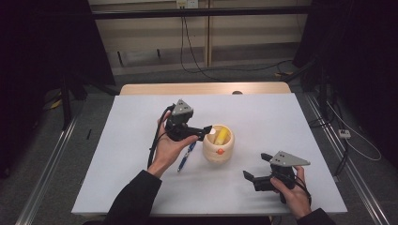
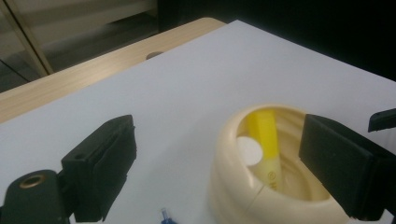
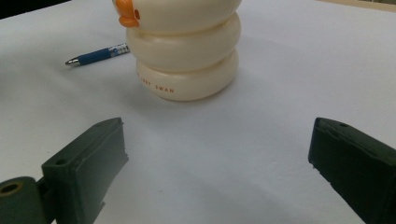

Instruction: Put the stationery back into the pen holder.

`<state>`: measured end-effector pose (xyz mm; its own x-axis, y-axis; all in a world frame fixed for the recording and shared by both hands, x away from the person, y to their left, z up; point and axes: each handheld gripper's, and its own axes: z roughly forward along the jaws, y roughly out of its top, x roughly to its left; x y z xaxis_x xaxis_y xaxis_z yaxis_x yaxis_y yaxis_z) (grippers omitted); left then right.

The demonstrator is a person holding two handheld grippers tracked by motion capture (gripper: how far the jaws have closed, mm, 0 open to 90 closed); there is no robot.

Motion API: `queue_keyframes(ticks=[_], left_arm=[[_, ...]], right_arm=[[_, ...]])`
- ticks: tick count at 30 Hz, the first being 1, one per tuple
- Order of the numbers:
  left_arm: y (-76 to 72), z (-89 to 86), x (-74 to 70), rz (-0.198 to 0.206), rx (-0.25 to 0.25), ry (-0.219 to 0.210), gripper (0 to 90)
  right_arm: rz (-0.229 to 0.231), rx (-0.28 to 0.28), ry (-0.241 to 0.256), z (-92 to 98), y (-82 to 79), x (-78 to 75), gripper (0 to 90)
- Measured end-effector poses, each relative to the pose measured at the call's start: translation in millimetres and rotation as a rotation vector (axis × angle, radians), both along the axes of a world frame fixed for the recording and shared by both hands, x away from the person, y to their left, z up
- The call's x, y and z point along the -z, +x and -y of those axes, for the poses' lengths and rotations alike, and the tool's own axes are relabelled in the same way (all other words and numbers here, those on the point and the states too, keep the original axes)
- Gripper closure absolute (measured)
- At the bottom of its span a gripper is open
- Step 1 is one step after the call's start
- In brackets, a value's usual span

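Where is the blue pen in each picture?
High view: the blue pen lies on the white table, just left of the cream pot.
Left gripper view: its tip peeks in at the bottom edge.
Right gripper view: upper left, beside the pot.
Shared landmark: the cream pot.

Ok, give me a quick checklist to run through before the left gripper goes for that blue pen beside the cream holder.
1. Left gripper open: ok, jaws wide apart, nothing between them.
2. Blue pen free on the white table: ok, lying flat beside the cream holder, apart from it.
3. Holder upright: ok.
4. Room inside holder: ok, it holds a yellow marker with open space beside it.
5. Left gripper lined up with pen: not ok, it hovers at the holder's rim.
6. Right gripper out of the way: ok, open, off to the side.
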<state>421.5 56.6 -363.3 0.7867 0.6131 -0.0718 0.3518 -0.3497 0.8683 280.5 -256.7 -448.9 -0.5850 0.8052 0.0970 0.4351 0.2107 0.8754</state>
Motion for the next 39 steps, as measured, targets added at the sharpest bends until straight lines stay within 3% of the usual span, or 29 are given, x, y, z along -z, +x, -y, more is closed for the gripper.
queue_keyframes(ticks=[4,7,11,17,19,27,32,35,39], left_arm=[[0.2,-11.1,2.1,-0.025,-0.009,0.007,10.8],[-0.7,-17.9,1.4,-0.020,-0.011,0.013,10.5],[-3.1,-25.3,1.5,-0.013,-0.016,0.052,8.6],[-6.5,-32.2,11.0,-0.049,-0.032,0.070,8.1],[-6.7,-34.9,11.9,-0.053,-0.041,0.105,8.1],[-13.3,-50.6,13.1,-0.075,-0.058,0.106,7.9],[-19.5,-50.8,18.6,-0.084,-0.061,0.165,7.8],[-23.7,-51.0,19.9,-0.100,-0.031,0.161,7.9],[-30.1,-49.9,21.2,-0.098,-0.010,0.187,8.1]], right_arm=[[0.000,-0.002,0.000,-0.3,0.2,0.2,3.6],[-0.002,0.000,0.001,-0.2,0.6,0.5,3.6],[-0.001,0.000,0.000,-0.1,0.6,0.5,3.6],[-0.002,0.001,0.000,-0.2,0.5,0.5,3.6],[-0.002,0.001,0.000,-0.1,0.4,0.4,3.6],[-0.001,0.002,-0.003,-0.4,0.4,0.4,3.6],[0.000,0.003,-0.002,0.2,0.0,0.1,3.6],[-0.001,0.003,-0.001,0.5,0.3,0.3,3.6],[0.000,0.002,-0.002,0.2,0.2,0.2,3.6]])
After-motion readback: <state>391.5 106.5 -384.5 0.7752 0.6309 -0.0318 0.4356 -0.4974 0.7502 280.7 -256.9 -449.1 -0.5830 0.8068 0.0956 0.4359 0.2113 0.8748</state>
